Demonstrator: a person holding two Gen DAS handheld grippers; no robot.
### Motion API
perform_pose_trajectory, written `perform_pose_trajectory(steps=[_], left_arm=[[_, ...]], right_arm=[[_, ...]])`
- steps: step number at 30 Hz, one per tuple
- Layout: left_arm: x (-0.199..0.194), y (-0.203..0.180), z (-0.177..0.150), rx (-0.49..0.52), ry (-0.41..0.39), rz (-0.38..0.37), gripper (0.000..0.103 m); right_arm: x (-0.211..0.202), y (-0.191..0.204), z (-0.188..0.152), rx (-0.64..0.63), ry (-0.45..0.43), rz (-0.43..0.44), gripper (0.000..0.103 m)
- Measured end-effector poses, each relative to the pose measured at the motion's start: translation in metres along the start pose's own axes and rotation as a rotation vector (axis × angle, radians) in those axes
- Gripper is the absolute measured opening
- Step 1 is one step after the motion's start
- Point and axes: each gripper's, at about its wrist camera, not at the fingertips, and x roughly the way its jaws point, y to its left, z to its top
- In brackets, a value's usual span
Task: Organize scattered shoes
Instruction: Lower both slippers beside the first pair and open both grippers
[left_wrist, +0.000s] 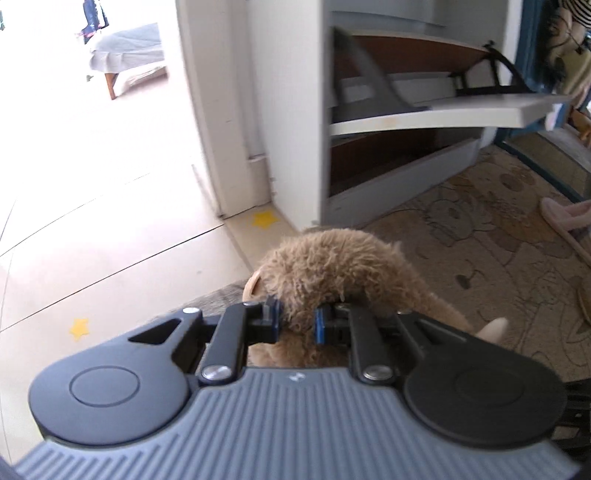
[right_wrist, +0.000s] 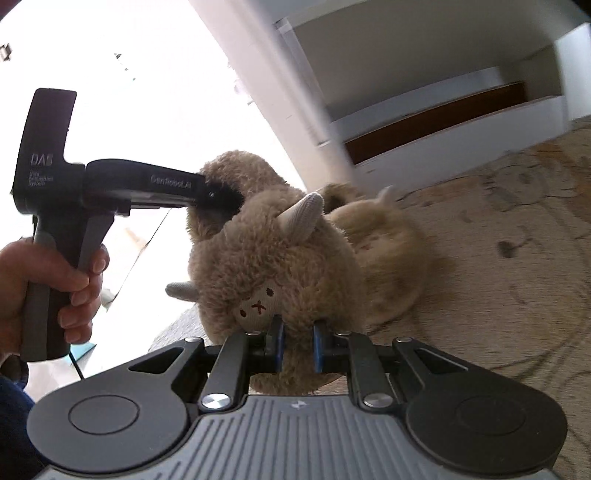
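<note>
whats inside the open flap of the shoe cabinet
The tilted-out flap of the shoe cabinet shows a brown inner panel and black bracket, no shoes visible. Its deeper part is hidden behind the flap.

left tool (left_wrist: 295, 317) clamping furry slipper (left_wrist: 325, 273), rug (left_wrist: 498, 236)

Slippers (right_wrist: 280, 254): tan plush, grey ribbed horns (right_wrist: 303, 210), cream face with brown stitched X. Rug (left_wrist: 491, 236) under them: beige, faded cartoon print. Shoe cabinet (left_wrist: 424, 114) ahead: white, brown inside. Floor (left_wrist: 110, 229) to the tool's left: cream with yellow stars (left_wrist: 264, 218). Pink slipper (left_wrist: 569, 218) far right. Gripper pads (right_wrist: 280, 343) blue, body black and grey.
</note>
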Motion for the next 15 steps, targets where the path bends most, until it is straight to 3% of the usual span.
perform_pose_trajectory(steps=[10,11,12,15], left_arm=[[0.061,0.037,-0.013,-0.026,0.058,0.054,0.013],[0.066,0.035,-0.014,-0.019,0.062,0.047,0.010],[0.073,0.031,-0.016,-0.009,0.071,0.032,0.010],[0.090,0.026,-0.022,0.009,0.094,0.034,0.010]], right_arm=[[0.071,0.004,0.011,-0.035,0.074,0.028,0.017],[0.075,0.004,0.011,-0.035,0.075,0.031,0.015],[0.080,0.004,0.012,-0.038,0.079,0.032,0.007],[0.098,0.004,0.014,-0.070,0.107,0.000,0.003]])
